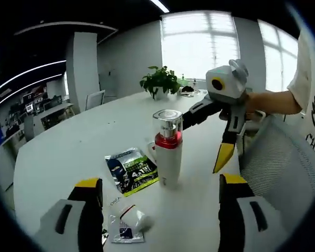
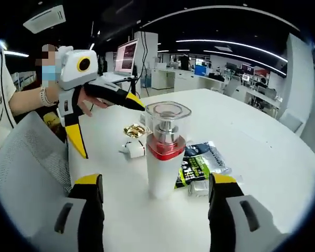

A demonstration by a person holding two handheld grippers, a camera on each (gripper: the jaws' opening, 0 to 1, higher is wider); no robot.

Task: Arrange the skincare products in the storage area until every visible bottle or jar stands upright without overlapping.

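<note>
A: Pump bottle (image 1: 168,149) upright on the white table (image 1: 63,152), ahead of the left gripper (image 1: 161,195), between both grippers, untouched.

B: Jaws?

A: Both spread, nothing held. Right gripper (image 2: 153,191) same. Sachets (image 1: 132,170) beside the bottle, print unreadable.

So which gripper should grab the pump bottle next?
Right, probably: the right gripper is open with the pump bottle large and centred between its jaws; the left gripper, also open, looks farther back.
</note>
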